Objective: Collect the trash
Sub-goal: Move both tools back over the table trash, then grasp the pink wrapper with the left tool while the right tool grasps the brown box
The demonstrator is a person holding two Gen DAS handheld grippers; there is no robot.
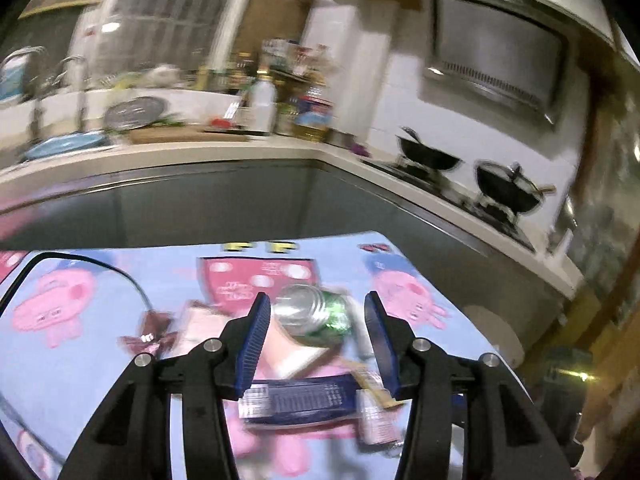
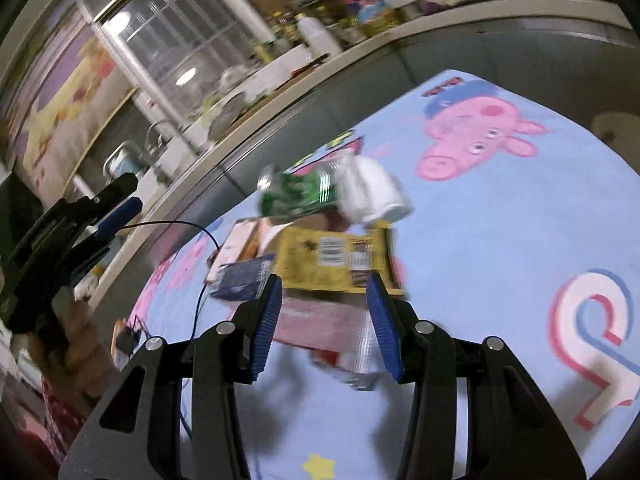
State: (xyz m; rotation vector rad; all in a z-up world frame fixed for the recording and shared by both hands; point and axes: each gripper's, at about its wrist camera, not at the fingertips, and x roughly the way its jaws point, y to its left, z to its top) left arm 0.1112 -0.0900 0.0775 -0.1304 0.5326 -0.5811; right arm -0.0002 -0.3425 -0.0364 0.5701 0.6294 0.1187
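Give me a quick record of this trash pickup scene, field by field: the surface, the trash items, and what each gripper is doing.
surface: blue cartoon-pig cloth
trash pile: green can, white cup, yellow wrapper, dark blue packet, red packet
left gripper: open, empty, above the pile
right gripper: open, empty, above the pile
other: black cable on the cloth
image quality: blurred
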